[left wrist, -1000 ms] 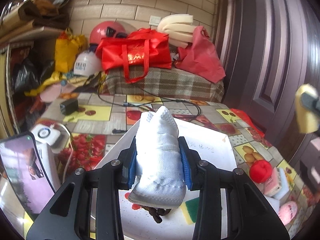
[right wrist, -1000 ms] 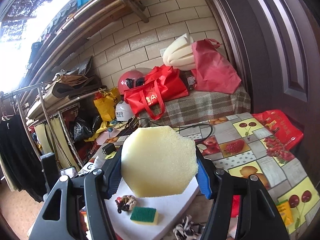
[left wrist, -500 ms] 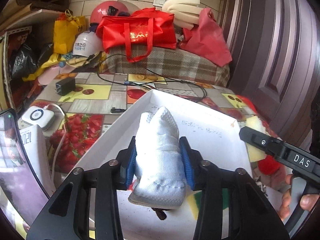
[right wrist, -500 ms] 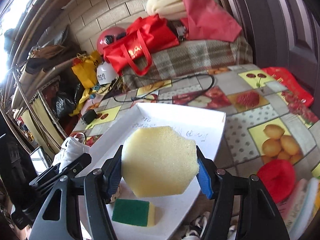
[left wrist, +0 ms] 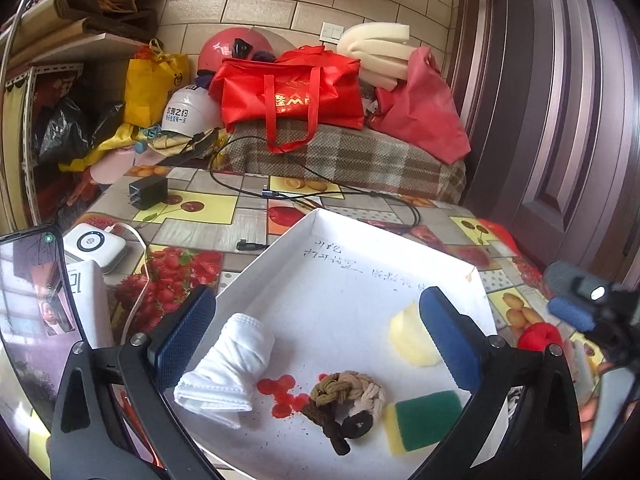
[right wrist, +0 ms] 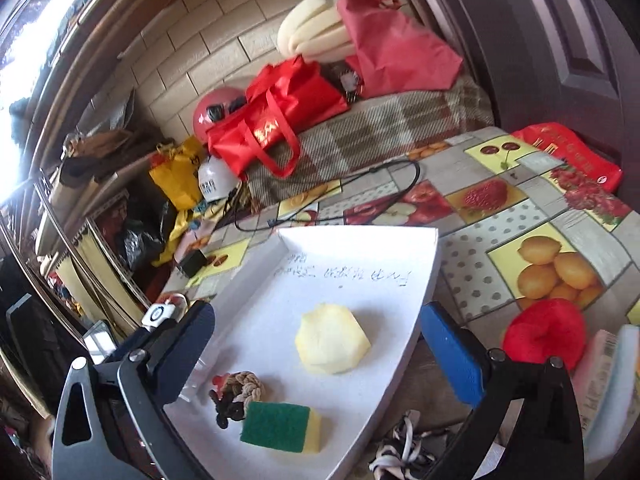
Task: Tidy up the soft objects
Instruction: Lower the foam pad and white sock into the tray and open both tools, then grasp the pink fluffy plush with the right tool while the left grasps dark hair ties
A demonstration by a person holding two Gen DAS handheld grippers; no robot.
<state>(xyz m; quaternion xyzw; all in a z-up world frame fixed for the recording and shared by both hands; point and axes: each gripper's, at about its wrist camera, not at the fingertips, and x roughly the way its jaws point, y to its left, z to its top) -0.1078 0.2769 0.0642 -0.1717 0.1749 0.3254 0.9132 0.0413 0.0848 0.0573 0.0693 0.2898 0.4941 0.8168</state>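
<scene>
A white tray (left wrist: 344, 264) lies on the fruit-patterned table. In it lie a rolled white cloth (left wrist: 228, 364), a pale yellow sponge (left wrist: 408, 338), a knotted rope toy (left wrist: 344, 398) and a green-and-yellow scouring sponge (left wrist: 424, 420). My left gripper (left wrist: 316, 340) is open and empty above the tray, the cloth by its left finger. In the right wrist view my right gripper (right wrist: 320, 344) is open and empty over the tray (right wrist: 360, 248), just behind the yellow sponge (right wrist: 332, 338), rope toy (right wrist: 240, 390) and scouring sponge (right wrist: 280, 426).
A red soft ball (right wrist: 544, 338) and packaged sponges (right wrist: 608, 376) lie right of the tray, a black-and-white cord (right wrist: 400, 446) at its front. A phone (left wrist: 32, 304), white charger (left wrist: 96, 246), black adapter (left wrist: 148, 194) and cable (left wrist: 320, 196) lie left and behind. Bags (left wrist: 288, 96) stand at the back.
My left gripper opened and let the white cloth drop into the tray. My right gripper opened and left the yellow sponge in the tray. Both grippers drew back a little.
</scene>
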